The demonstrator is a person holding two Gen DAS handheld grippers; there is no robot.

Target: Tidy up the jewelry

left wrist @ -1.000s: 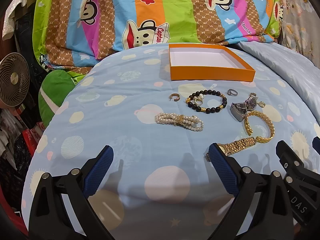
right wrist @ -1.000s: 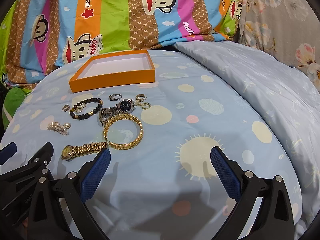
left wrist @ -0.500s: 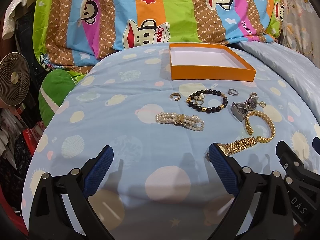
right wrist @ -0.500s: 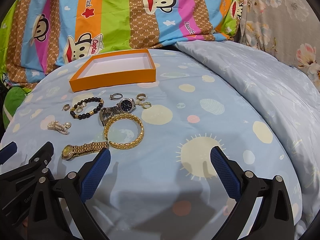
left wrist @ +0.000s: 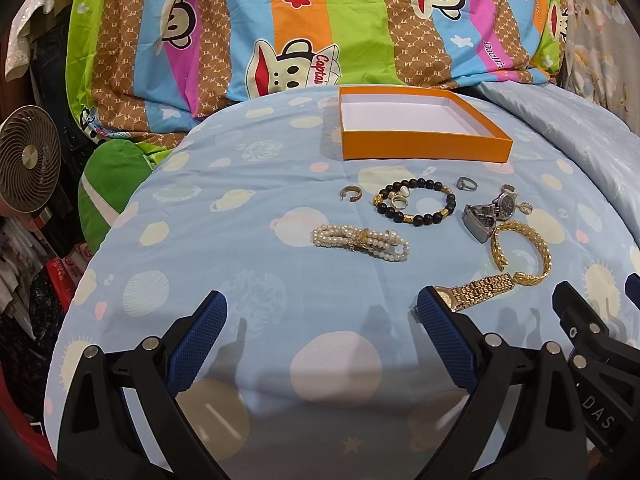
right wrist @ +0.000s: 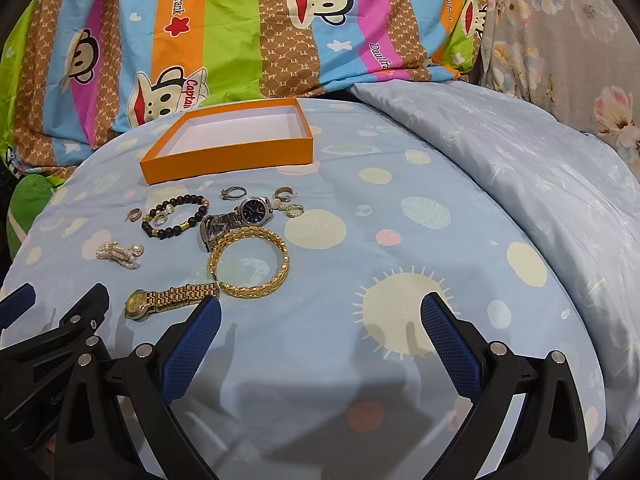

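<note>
A: Currently logging both grippers. Left gripper [left wrist: 322, 310]: blue-padded fingers [left wrist: 198, 340] spread wide, nothing between them, hovering low over the light blue planet-print bedsheet [left wrist: 240, 208]. Right gripper [right wrist: 320, 312]: same, spread wide, holding nothing, over a sun motif on the sheet.

B: Noted. Location of the jewelry?

A: All loose on the bedsheet, none in the orange box [left wrist: 424, 148]. Box open, white inside, at the far side of the sheet near the striped monkey-print quilt [left wrist: 280, 32].

B: Item by item?

A: Gold watch [right wrist: 168, 300] nearest, just beside the right gripper's left finger and, in the left view, partly hidden by the left gripper's right finger. Gold bangle [right wrist: 250, 262] touching the watch strap end. Silver watch with dark dial [right wrist: 248, 214] just beyond the bangle, touching its rim. Black bead bracelet [left wrist: 416, 204] left of the silver watch, with a small gold ring [left wrist: 398, 200] inside its loop. Pearl bracelet [left wrist: 360, 242] lying folded flat, apart from the rest. Small gold hoop [left wrist: 351, 194] left of the beads; silver ring [left wrist: 466, 184] between the beads and the box. Two small hoop earrings [right wrist: 290, 202] right of the silver watch.

B: Surroundings?

A: Round fan [left wrist: 28, 168] at far left, off the bed.
</note>
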